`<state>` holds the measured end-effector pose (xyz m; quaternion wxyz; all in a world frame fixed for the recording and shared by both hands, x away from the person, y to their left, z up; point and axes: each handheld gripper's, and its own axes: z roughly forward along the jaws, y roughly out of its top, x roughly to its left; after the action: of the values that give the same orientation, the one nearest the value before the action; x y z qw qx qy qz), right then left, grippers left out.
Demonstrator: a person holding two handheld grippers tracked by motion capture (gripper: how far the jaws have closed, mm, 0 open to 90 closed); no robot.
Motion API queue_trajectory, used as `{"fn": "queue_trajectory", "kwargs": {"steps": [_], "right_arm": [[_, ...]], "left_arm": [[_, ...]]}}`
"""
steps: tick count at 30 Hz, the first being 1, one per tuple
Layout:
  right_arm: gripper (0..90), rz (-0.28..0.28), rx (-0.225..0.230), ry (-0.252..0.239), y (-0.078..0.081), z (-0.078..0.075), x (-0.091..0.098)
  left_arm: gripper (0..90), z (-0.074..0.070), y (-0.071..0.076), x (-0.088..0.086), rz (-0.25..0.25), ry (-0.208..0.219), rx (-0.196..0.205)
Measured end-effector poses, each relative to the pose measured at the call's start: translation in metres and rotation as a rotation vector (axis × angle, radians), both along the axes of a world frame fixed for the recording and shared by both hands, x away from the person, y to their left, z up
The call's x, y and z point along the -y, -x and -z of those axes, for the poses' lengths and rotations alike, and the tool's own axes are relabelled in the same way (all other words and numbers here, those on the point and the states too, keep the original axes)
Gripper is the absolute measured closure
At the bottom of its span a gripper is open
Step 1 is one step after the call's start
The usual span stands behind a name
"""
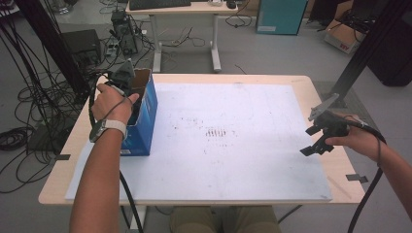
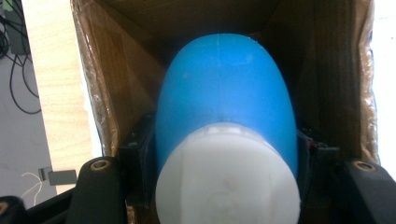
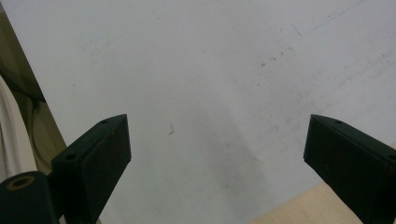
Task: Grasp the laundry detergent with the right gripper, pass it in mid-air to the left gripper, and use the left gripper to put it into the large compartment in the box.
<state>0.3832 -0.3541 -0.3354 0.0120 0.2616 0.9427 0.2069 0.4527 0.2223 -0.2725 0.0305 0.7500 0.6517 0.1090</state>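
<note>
- Our left tongs (image 2: 219, 186) pinch a blue bottle (image 2: 224, 107) with a white cap (image 2: 227, 179), down inside the open cardboard box (image 2: 327, 70).
- Our right tongs (image 3: 217, 154) are spread wide with nothing between them, over the white mat (image 3: 210, 60).
- From the high view, we see the box (image 1: 144, 114) is blue outside and stands at the mat's (image 1: 228, 155) left edge on a wooden table (image 1: 335, 170).
- Beyond it are a grey floor (image 1: 272, 53), cables (image 1: 29, 97) and a second desk (image 1: 187, 9).

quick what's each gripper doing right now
Left gripper: shut on the blue bottle inside the cardboard box.
Right gripper: open, holding nothing.
</note>
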Motion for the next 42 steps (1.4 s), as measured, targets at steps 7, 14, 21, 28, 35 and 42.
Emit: {"fn": "queue_trajectory", "kwargs": {"steps": [7,14,21,28,35,42], "right_arm": [[7.6,-0.001,-0.008,0.004,-0.001,0.002,0.0],[7.6,0.002,-0.006,-0.001,-0.001,0.003,-0.001],[7.6,0.004,-0.002,0.003,0.001,-0.001,0.002],[7.6,0.004,0.001,0.002,0.002,-0.002,0.001],[7.6,0.002,0.011,0.0,0.004,-0.006,0.001],[7.6,0.003,0.018,0.004,0.006,-0.012,0.002]], "left_arm": [[35.8,0.0,-0.001,-0.002,-0.005,0.001,-0.012],[28.4,0.0,0.0,-0.004,-0.008,0.033,0.004],[24.2,-0.006,0.001,-0.005,0.002,0.041,0.028],[15.3,-0.021,0.007,-0.005,0.029,0.05,0.082],[13.8,-0.045,0.013,-0.003,0.082,0.055,0.129],[10.2,-0.075,0.02,0.006,0.156,0.069,0.196]]}}
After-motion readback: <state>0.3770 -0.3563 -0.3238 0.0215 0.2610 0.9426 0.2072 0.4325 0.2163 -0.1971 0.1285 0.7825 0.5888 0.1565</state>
